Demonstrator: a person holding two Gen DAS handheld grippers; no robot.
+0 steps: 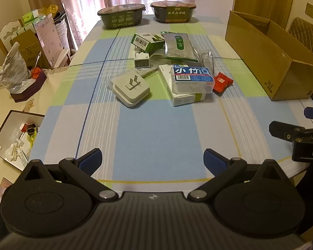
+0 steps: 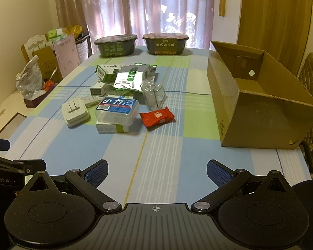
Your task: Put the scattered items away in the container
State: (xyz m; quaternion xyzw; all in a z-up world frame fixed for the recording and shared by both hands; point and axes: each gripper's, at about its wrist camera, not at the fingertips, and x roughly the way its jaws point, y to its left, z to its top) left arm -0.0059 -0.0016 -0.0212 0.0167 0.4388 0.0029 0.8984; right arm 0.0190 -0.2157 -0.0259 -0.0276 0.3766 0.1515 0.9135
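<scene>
Both grippers, left gripper (image 1: 153,162) and right gripper (image 2: 157,173), sit near with fingers wide open, holding nothing. Farther on the worktop (image 2: 156,145) lies a pile: white plug (image 2: 75,112), blue-lid box (image 2: 116,110), red packet (image 2: 157,116). The cardboard box (image 2: 260,112) stands open at the right, apart from the pile.

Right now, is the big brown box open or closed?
Open. The cardboard box has its top flap folded up, and the right wrist view looks down to its bare inside; nothing shows in it.

Cardboard box (image 2: 258,104): open-topped, empty, right of frame. Scattered cluster, centre-left: white plug adapter (image 2: 75,112), prongs up; clear blue-labelled case (image 2: 116,110) atop a flat white box (image 2: 111,128); red packet (image 2: 157,116); silver-green pouch (image 2: 131,78); green-white carton (image 2: 106,71); crumpled clear wrapper (image 2: 154,94).
</scene>
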